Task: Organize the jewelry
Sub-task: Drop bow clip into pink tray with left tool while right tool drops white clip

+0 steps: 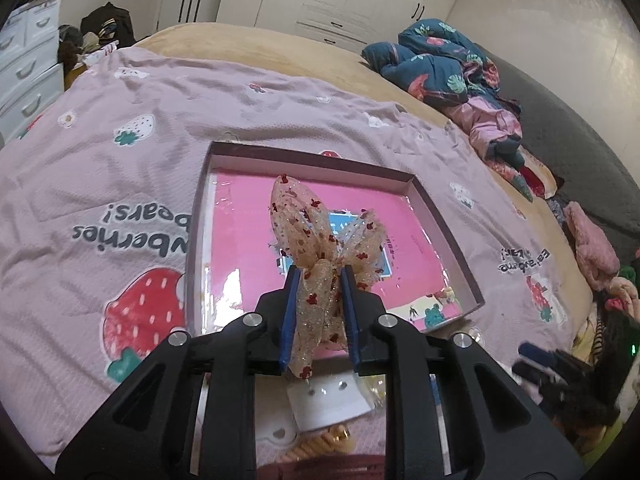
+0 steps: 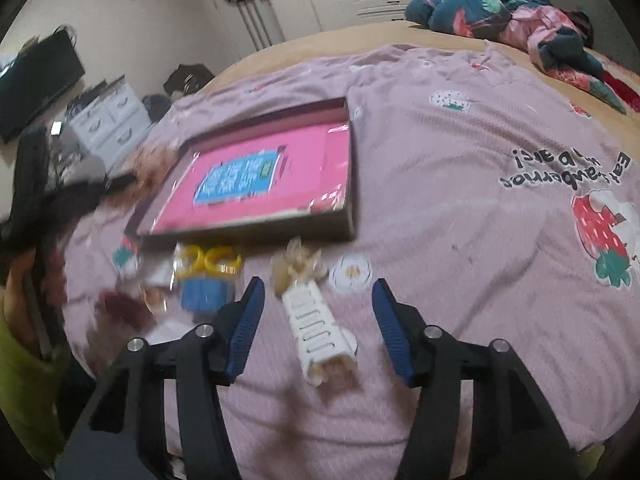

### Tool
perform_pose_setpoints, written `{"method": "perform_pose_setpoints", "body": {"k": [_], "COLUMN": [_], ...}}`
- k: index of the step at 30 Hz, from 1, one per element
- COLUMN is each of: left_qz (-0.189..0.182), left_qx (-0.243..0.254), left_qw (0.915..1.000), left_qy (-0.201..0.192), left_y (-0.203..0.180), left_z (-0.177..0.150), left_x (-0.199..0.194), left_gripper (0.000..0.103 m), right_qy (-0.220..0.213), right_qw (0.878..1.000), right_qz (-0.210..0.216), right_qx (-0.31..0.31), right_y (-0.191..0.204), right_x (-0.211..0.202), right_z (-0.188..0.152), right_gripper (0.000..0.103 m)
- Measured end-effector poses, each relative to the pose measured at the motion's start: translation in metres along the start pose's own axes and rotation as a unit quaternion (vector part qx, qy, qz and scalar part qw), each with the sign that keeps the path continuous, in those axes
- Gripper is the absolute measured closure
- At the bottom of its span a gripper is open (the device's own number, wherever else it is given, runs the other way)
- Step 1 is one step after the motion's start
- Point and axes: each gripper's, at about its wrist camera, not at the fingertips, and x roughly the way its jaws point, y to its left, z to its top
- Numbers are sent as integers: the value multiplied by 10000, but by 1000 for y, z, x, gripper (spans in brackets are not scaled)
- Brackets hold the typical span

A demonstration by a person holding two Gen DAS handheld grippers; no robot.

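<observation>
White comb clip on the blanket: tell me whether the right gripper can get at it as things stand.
Probably yes. The right gripper is open, with the white comb clip lying between its fingers on the blanket, and nothing covers it. The view is blurred, so height above it is unclear.

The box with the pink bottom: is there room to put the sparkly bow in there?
Yes. The box holds only its flat pink sheet, so the bow in the left gripper fits anywhere. The blanket right of it is bare too. Crowded: below the box, around the white hair clip.

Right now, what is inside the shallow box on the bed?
The box holds a pink sheet with a blue printed panel. In the left wrist view, the bow held by the left gripper covers its middle.
</observation>
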Motion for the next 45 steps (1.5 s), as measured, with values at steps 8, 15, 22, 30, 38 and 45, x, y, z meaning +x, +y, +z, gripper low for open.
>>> {"method": "perform_pose_setpoints", "body": {"k": [8,15,22,30,38,45], "left_qz": [132,203,272,307,338,389], "left_qx": [-62,-107,-195,-226,-294,-464], "left_qw": [9998,9996,9992,9988,9988,9982], "left_qy": [138,160,225,298,215,-39], "left_y": [4,11,21,27,38,47], "left_z": [3,5,4,-1,-7,-7], "left_x": [19,24,32,38,23,-6], "left_gripper": [89,86,85,85,66,47], "right_qy": [414,379,-181,-292,-41,-69], "right_qw": [9983,9983,9987,9975,9978,9985], "right_qz": [-143,-128,110,119,-385,-456], "right_qx": [-371,-424,-469,-627,-544,-283], "right_y": [6,7,17,35,28,19], "right_x": [28,25,3,51,104,102], "right_z": [-16,-16,26,76,90,87], "right_gripper": [55,77,77,77,77,72]}}
